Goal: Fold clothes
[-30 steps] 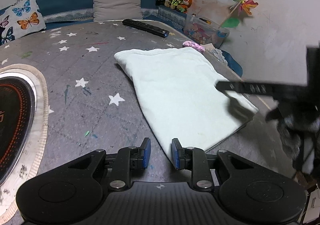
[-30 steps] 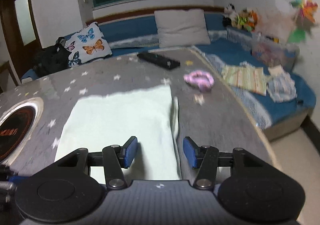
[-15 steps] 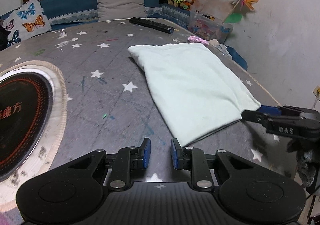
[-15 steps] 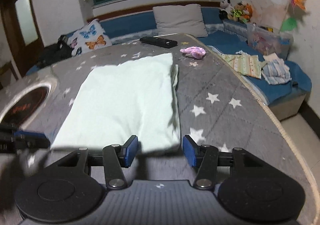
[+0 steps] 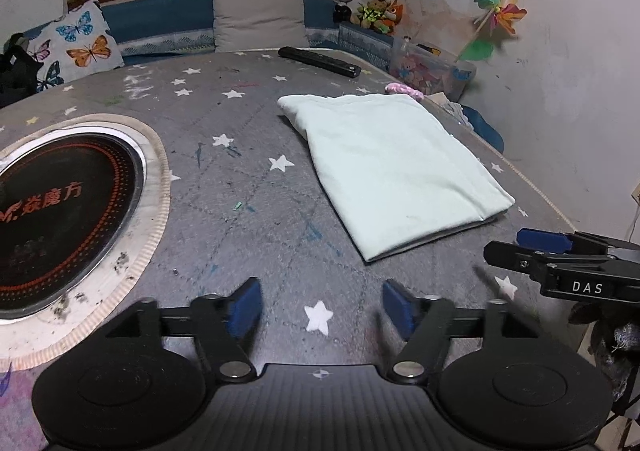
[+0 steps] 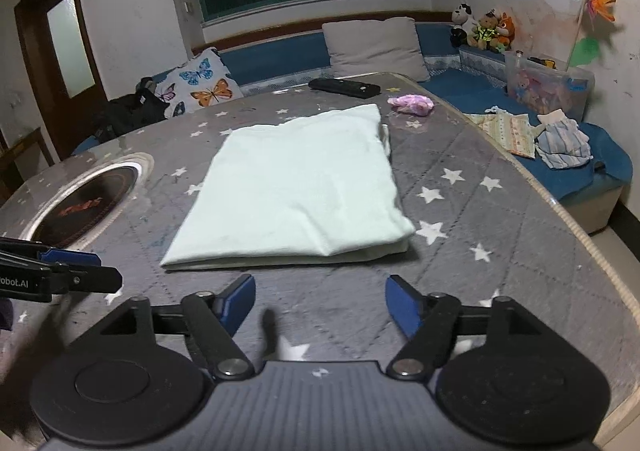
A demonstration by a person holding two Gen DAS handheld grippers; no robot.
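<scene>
Pale mint-green folded cloth garment (image 6: 296, 187) lies flat on the grey star-print quilted table cover (image 6: 480, 251), ahead of both tongs, touching neither. Its long axis runs away from the cameras, toward the black remote control (image 6: 344, 87) at the far edge. Right gripper (image 6: 320, 301) sits just short of the near folded edge, roughly centred on it; left gripper (image 5: 322, 303) is off to the cloth's left, further from it, so the right is nearer. Both sets of jaws are opening, nothing between them. The cloth looks a neat layered rectangle, near edge stacked, slight wrinkles; folding seems mostly done.
</scene>
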